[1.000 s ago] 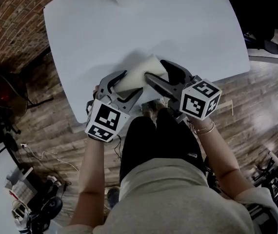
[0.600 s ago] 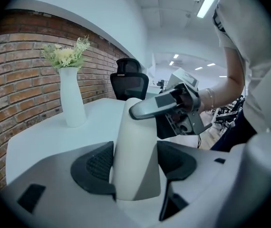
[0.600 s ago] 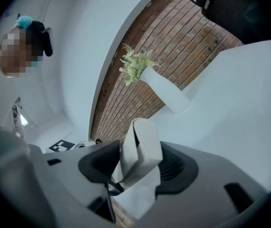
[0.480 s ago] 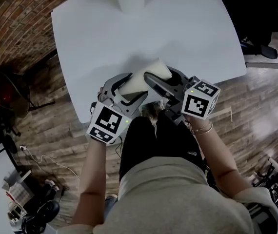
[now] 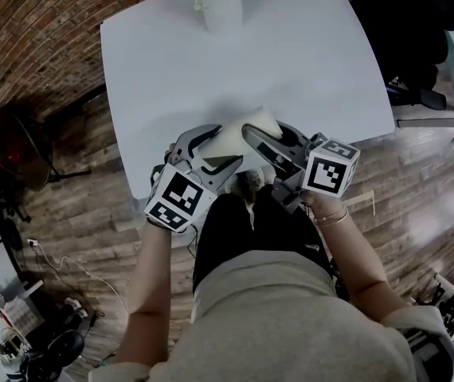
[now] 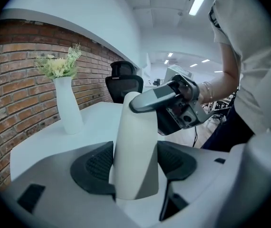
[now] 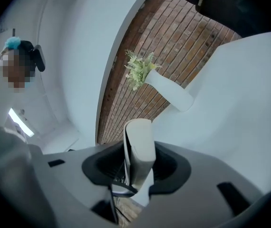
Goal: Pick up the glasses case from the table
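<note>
**Desk:** Where is the glasses case (image 5: 241, 134) here?

**Photographer:** It is over the near edge of the white table (image 5: 307, 62), right in front of the person and caught between both tools. It looks lifted clear of the tabletop, though the head view shows no gap to prove it.

**Desk:** And the tongs?

**Photographer:** The left gripper (image 5: 211, 148) is clamped across the case's width at the near end, with a ribbed pad pressed to each side. The right gripper (image 5: 268, 138) comes in from the person's right and takes the far part. Its jaws have just been closing, and in its own view the case stands edge-on between the pads, pinched across its thin side.

**Desk:** Which way does the case run?

**Photographer:** Its long axis points away from the person, slanting up and to the right in the head view, roughly towards the vase (image 5: 221, 10) at the far edge. In the left gripper view the case rises like a post straight out of the jaws. The right tool's finger crosses its top end.

**Desk:** So what does the next move hang on?

**Photographer:** My read is that the two grips sit at opposite ends of one long axis. Neither hand is nearer, because both already have it. Any further lift needs the hands rising together, or the case twists between them.
</note>
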{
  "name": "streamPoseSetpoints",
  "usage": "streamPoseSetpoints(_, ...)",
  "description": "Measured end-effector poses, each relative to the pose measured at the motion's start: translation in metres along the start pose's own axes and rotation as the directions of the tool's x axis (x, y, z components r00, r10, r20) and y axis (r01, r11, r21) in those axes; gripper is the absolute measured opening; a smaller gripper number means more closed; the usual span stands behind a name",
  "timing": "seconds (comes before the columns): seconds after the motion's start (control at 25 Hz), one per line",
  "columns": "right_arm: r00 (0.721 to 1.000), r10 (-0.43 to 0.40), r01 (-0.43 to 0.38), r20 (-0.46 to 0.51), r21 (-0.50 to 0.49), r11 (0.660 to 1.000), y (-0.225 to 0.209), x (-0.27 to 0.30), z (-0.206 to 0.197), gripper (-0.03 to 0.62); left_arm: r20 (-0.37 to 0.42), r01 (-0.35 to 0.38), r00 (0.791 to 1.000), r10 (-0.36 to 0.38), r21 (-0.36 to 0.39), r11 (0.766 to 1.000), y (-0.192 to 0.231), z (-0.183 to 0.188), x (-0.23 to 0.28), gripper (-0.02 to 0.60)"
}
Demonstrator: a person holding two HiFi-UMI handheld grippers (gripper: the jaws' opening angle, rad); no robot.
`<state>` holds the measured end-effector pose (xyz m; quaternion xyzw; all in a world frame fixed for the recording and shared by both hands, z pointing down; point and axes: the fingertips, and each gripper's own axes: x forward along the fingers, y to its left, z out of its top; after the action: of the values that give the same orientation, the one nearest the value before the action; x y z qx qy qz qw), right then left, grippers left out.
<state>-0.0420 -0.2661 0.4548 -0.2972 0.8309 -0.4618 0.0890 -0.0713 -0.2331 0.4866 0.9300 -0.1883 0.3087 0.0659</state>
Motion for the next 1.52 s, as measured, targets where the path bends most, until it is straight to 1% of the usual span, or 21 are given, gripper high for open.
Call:
streamPoseSetpoints(0.12,1.0,-0.001,0.001,0.001,-0.007,1.0,0.006,-0.003,0.002,0.156,-0.013,-0.031,0.999,0.031,0.026,0.999,0.0,0.003,-0.002,0.284)
streamPoseSetpoints(0.28,0.999,-0.035,0.035,0.015,-0.028,0.999,0.011,-0.005,0.009,0.156,-0.047,-0.092,0.994,0.095,0.064,0.994,0.003,0.005,-0.007,0.284)
streamPoseSetpoints(0.36,0.998,-0.049,0.05,0.039,-0.038,0.998,0.015,-0.007,0.015,0.156,-0.048,-0.105,0.993,0.108,0.059,0.993,0.003,0.006,-0.011,0.284)
streamPoseSetpoints(0.52,0.991,-0.077,0.085,0.106,-0.067,0.994,0.022,-0.017,0.034,0.156,0.026,-0.131,0.991,0.133,-0.054,0.99,0.007,0.02,-0.023,0.284)
streamPoseSetpoints(0.68,0.979,-0.089,0.106,0.183,-0.086,0.991,0.03,-0.021,0.06,0.156,0.105,-0.133,0.983,0.147,-0.13,0.983,0.017,0.042,-0.036,0.284)
streamPoseSetpoints(0.76,0.976,-0.081,0.102,0.204,-0.094,0.99,0.034,-0.023,0.069,0.156,0.125,-0.123,0.982,0.143,-0.154,0.98,0.021,0.051,-0.041,0.282)
streamPoseSetpoints(0.84,0.974,-0.073,0.099,0.215,-0.111,0.989,0.039,-0.024,0.076,0.156,0.126,-0.122,0.981,0.147,-0.183,0.976,0.026,0.056,-0.044,0.251)
streamPoseSetpoints(1.0,0.971,-0.054,0.089,0.234,-0.143,0.986,0.048,-0.028,0.084,0.156,0.165,-0.149,0.966,0.201,-0.282,0.948,0.039,0.068,-0.057,0.167)
streamPoseSetpoints(1.08,0.969,-0.045,0.085,0.242,-0.156,0.984,0.053,-0.03,0.088,0.156,0.198,-0.142,0.957,0.213,-0.321,0.936,0.042,0.075,-0.063,0.11)
streamPoseSetpoints(1.12,0.968,-0.042,0.084,0.247,-0.163,0.983,0.056,-0.031,0.09,0.156,0.219,-0.132,0.952,0.212,-0.332,0.934,0.042,0.078,-0.065,0.072)
streamPoseSetpoints(1.16,0.966,-0.038,0.084,0.255,-0.169,0.982,0.059,-0.031,0.093,0.156,0.239,-0.122,0.948,0.211,-0.341,0.932,0.042,0.081,-0.068,0.05)
streamPoseSetpoints(1.24,0.963,-0.033,0.083,0.269,-0.178,0.981,0.063,-0.033,0.097,0.156,0.268,-0.108,0.939,0.216,-0.366,0.924,0.041,0.085,-0.072,0.025)
streamPoseSetpoints(1.32,0.96,-0.027,0.081,0.28,-0.184,0.98,0.066,-0.035,0.101,0.156,0.288,-0.103,0.929,0.231,-0.4,0.911,0.041,0.088,-0.074,0.018)
streamPoseSetpoints(1.4,0.957,-0.023,0.081,0.289,-0.19,0.978,0.067,-0.036,0.105,0.156,0.307,-0.094,0.917,0.254,-0.451,0.887,0.042,0.089,-0.076,0.015)
streamPoseSetpoints(1.44,0.956,-0.024,0.084,0.291,-0.196,0.977,0.067,-0.037,0.106,0.156,0.318,-0.083,0.91,0.264,-0.486,0.87,0.042,0.088,-0.076,0.015)
streamPoseSetpoints(1.52,0.956,-0.029,0.094,0.291,-0.21,0.973,0.067,-0.038,0.105,0.156,0.344,-0.047,0.895,0.284,-0.559,0.828,0.041,0.085,-0.078,0.014)
